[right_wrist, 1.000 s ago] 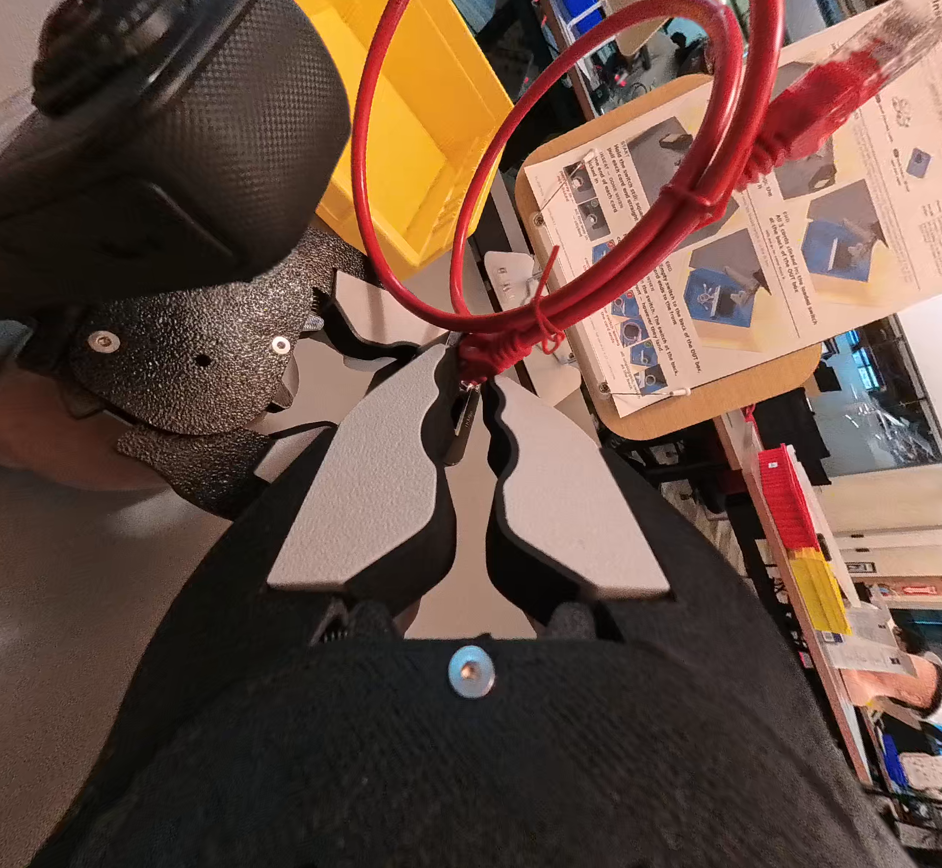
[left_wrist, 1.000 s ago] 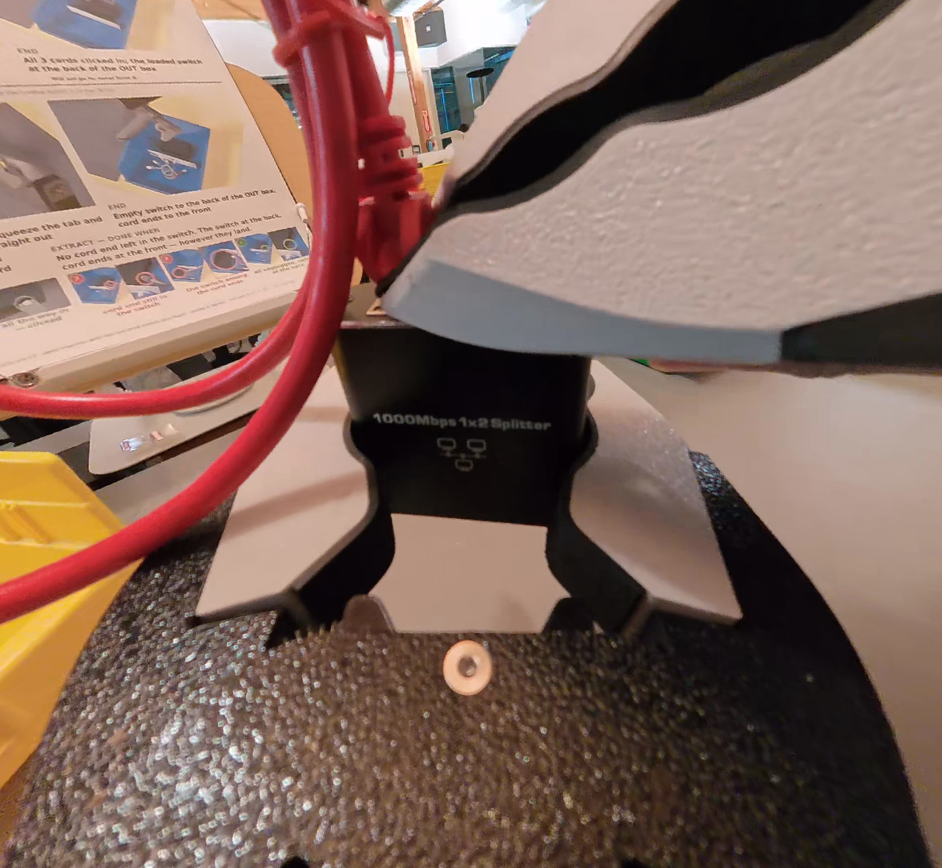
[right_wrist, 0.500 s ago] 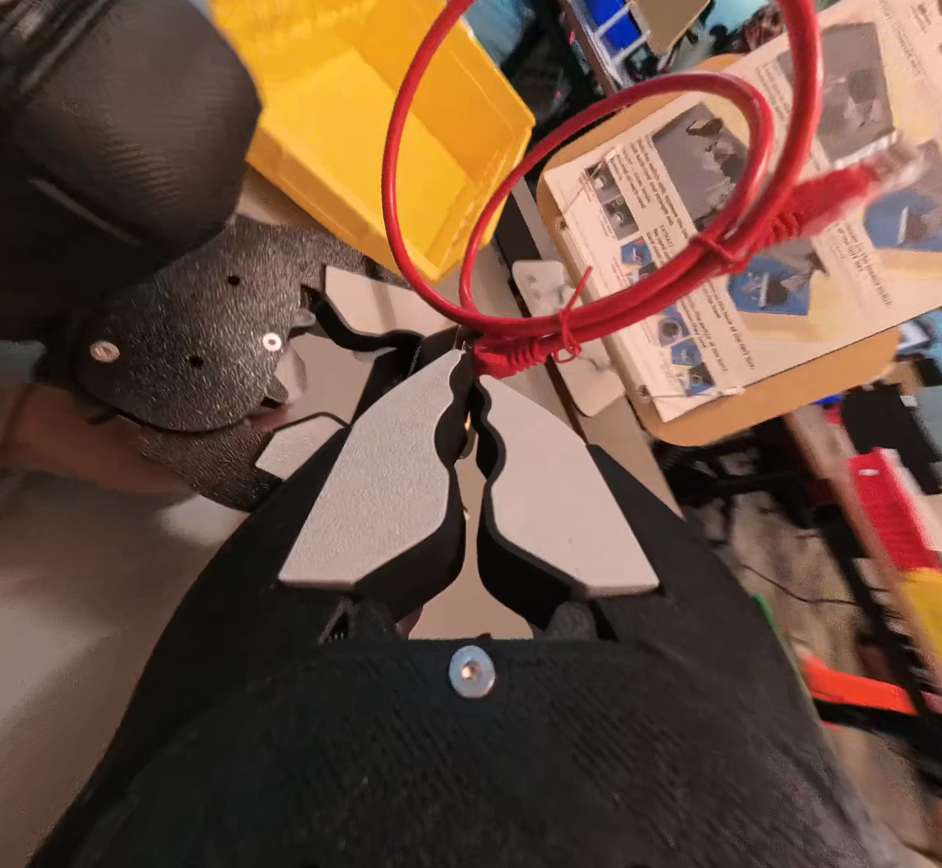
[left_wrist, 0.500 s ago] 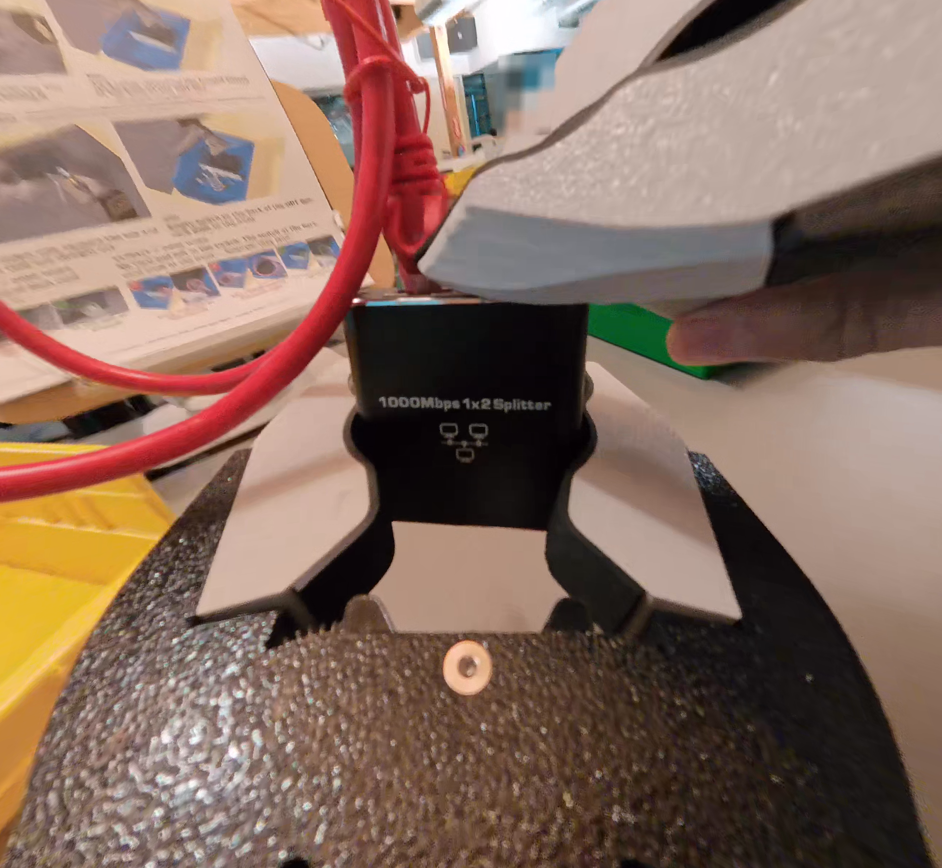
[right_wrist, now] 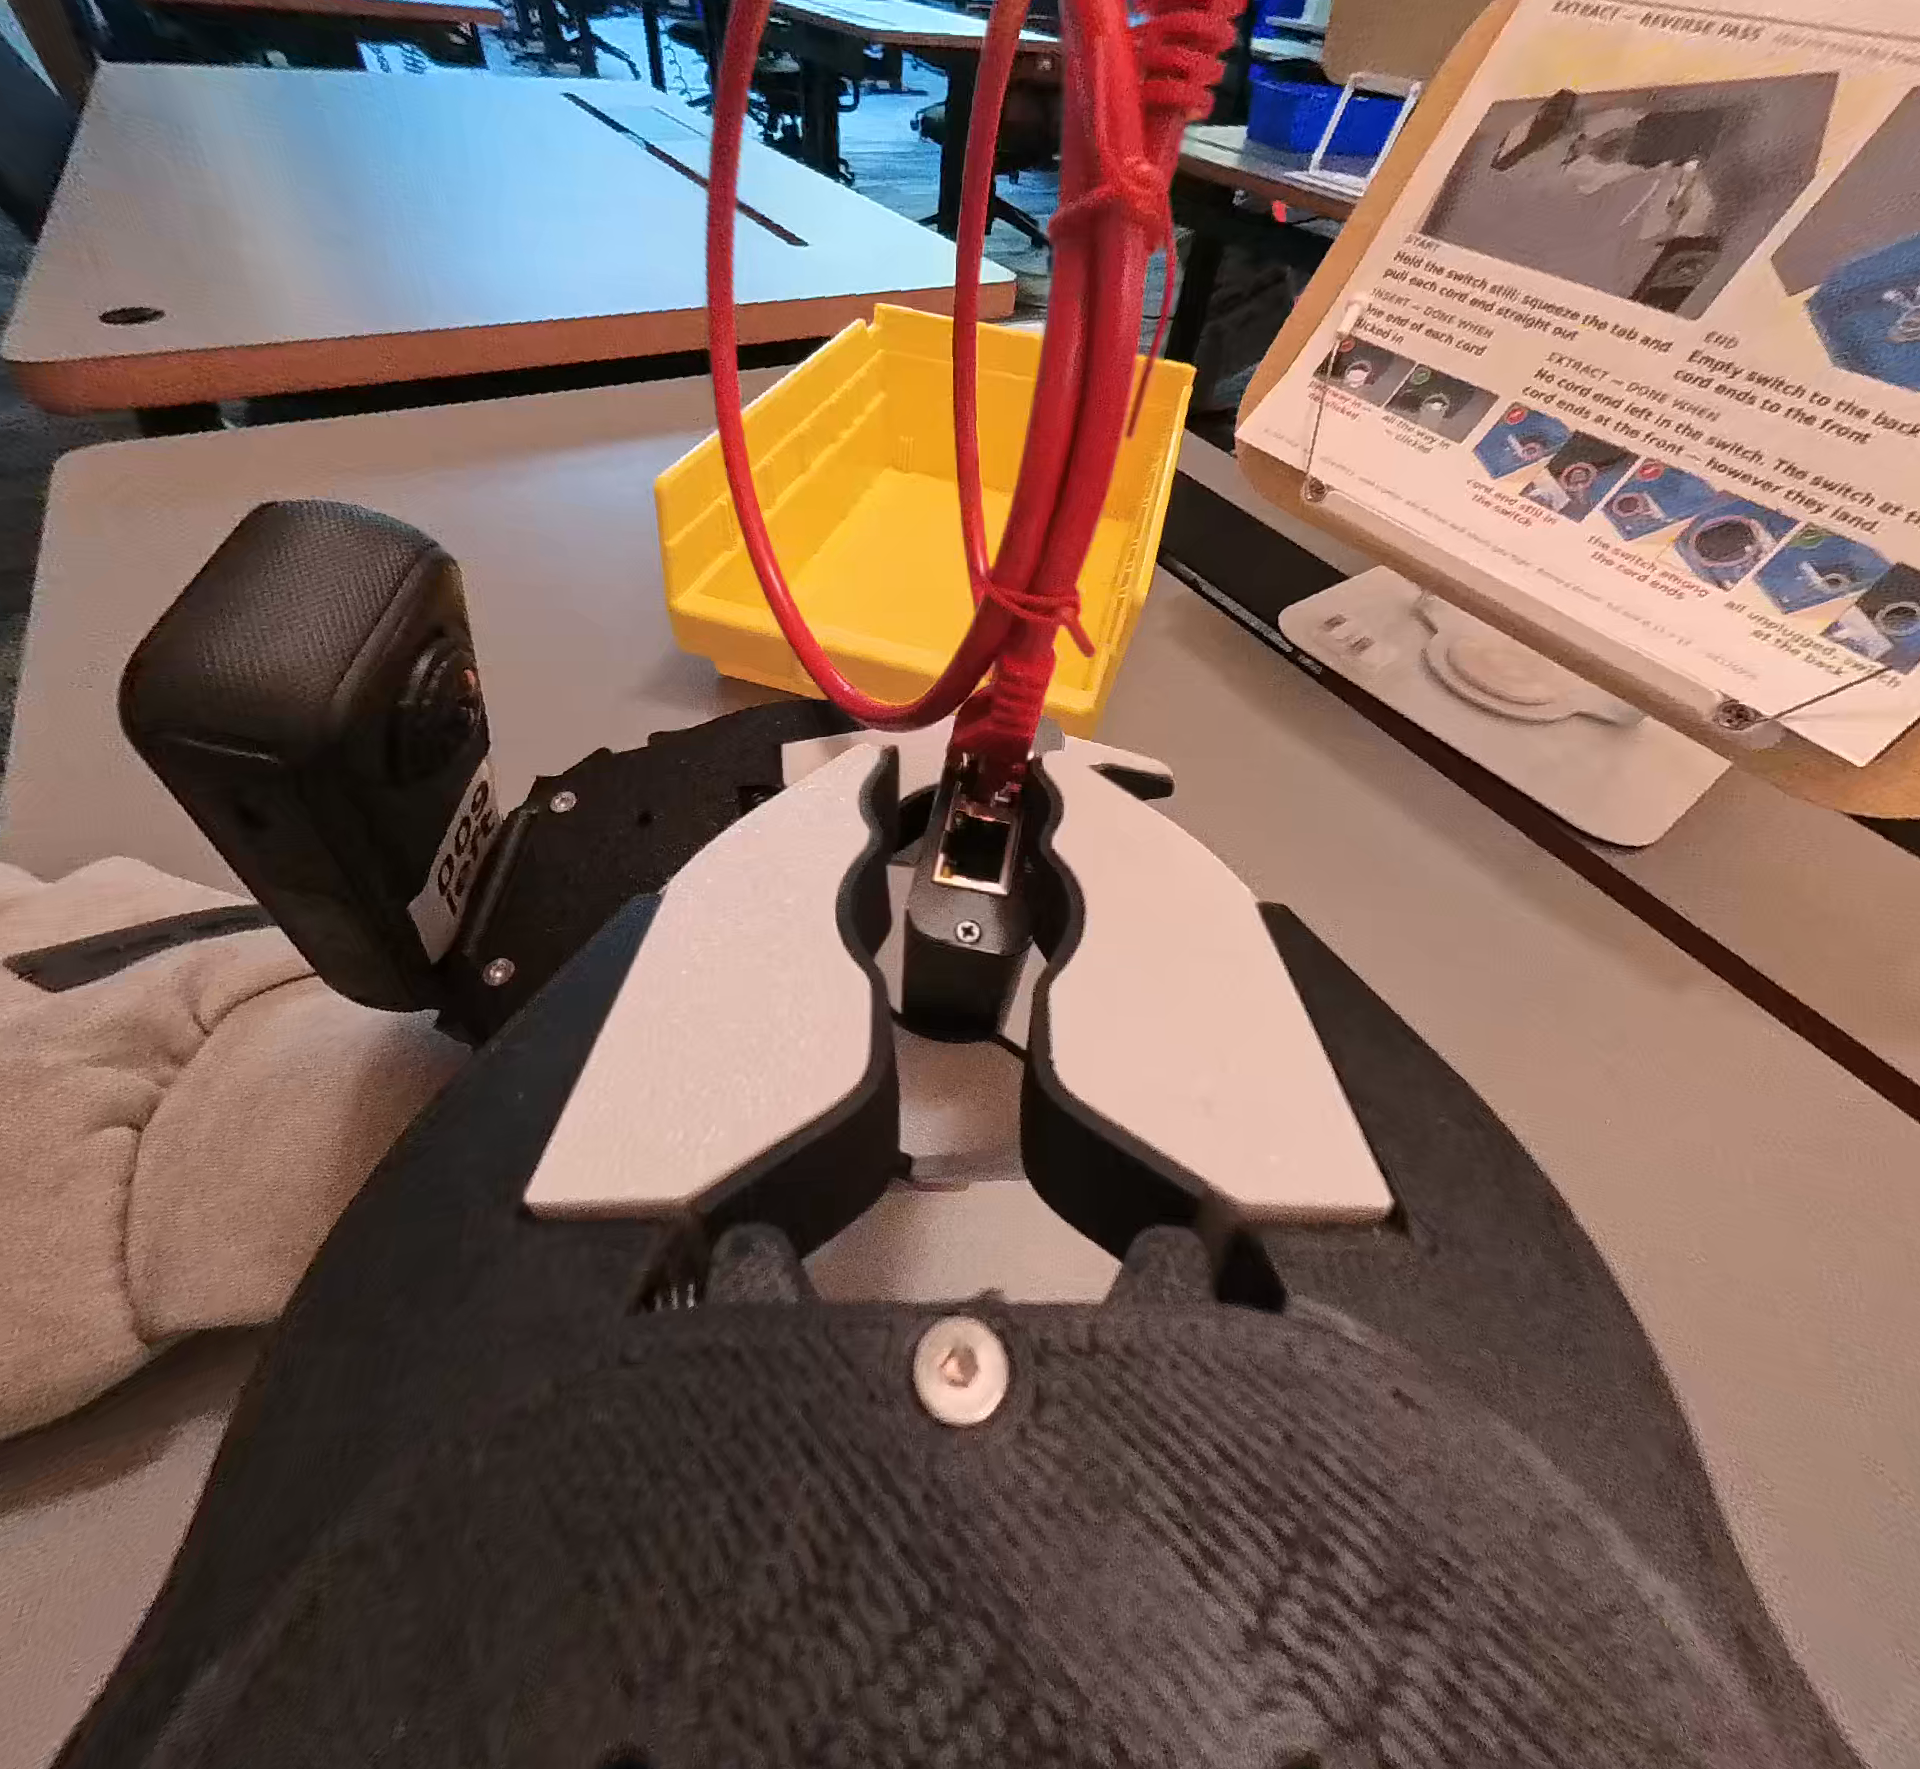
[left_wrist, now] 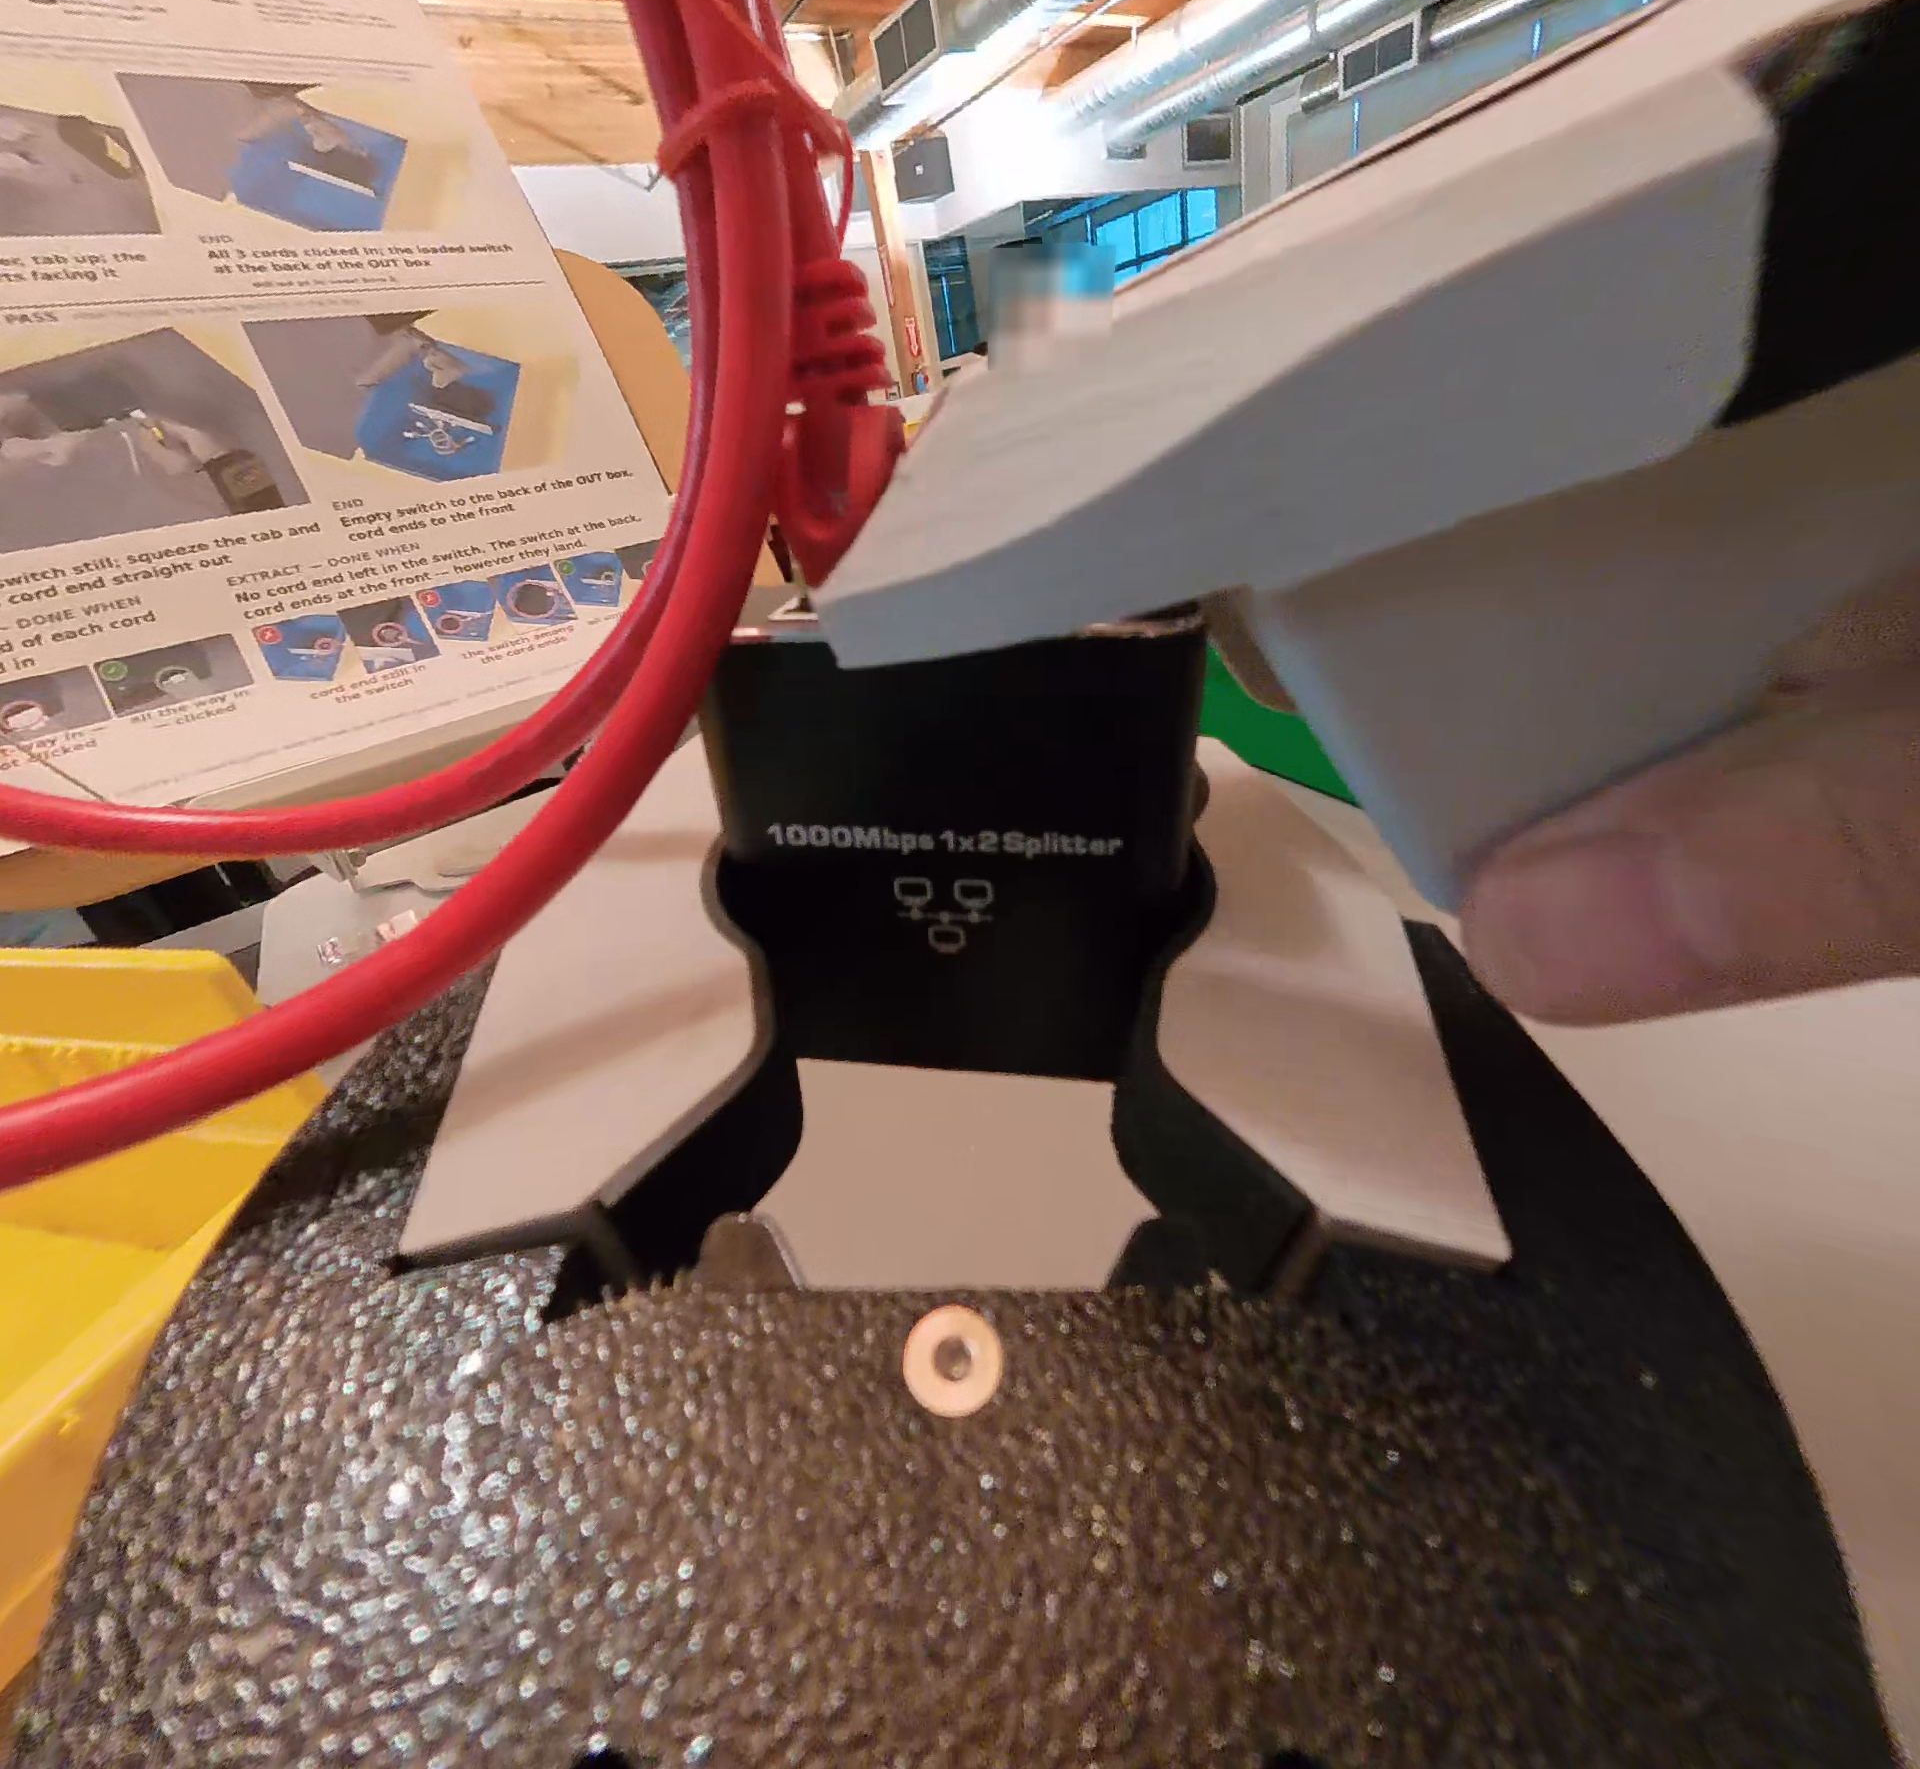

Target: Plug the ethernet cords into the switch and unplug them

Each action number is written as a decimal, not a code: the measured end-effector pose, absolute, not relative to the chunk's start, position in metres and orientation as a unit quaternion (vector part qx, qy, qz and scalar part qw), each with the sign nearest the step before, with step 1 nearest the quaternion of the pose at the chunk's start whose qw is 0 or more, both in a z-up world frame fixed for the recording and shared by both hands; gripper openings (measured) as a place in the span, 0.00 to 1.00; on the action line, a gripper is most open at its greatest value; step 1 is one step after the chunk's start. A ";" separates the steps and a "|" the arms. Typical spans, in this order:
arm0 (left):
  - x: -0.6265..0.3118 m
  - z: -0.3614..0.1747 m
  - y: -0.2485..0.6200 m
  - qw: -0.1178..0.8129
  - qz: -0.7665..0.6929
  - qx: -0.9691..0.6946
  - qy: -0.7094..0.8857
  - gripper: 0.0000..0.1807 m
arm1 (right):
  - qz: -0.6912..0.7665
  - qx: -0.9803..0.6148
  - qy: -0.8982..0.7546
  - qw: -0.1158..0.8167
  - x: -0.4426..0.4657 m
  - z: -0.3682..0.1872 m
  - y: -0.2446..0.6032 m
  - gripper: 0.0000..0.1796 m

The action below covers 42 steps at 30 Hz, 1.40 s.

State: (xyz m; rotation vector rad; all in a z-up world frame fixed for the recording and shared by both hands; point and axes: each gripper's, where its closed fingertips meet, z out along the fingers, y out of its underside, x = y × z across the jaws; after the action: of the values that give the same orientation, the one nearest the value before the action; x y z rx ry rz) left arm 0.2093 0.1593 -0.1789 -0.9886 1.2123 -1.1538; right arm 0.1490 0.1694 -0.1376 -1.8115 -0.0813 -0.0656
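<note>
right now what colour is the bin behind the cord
Yellow; the bin shows best in the right wrist view.

Both grippers (left_wrist: 956,898) (right_wrist: 961,898) look alike — pebbled black bodies, flat grey fingers (right_wrist: 727,1002), one silver screw (right_wrist: 961,1376) each — and a beige sleeve (right_wrist: 135,1096).

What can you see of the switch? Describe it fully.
The switch is a small matte black box with white print on one face and a screw on one edge. The left gripper clamps its sides. Of two ports at its end, one is empty and one holds the red cord, pinched by the right gripper.
</note>
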 end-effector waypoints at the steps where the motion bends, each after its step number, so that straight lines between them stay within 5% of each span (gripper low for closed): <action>1: 0.209 -0.178 0.159 0.564 -0.492 -0.419 0.514 0.43 | -0.036 -0.786 -0.031 0.617 0.151 -0.137 0.169 0.10; 38: 0.208 -0.176 0.157 0.555 -0.484 -0.416 0.533 0.43 | -0.266 -0.776 -0.122 0.560 0.147 -0.134 0.173 0.09; 42: 0.207 -0.176 0.158 0.566 -0.476 -0.407 0.537 0.43 | -0.198 -0.775 -0.085 0.594 0.148 -0.133 0.172 0.08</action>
State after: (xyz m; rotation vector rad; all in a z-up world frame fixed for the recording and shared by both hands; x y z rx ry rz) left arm 0.2075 0.1577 -0.1757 -0.9577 1.2623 -1.1183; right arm 0.1482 0.1720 -0.1328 -1.8005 -0.1977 -0.4605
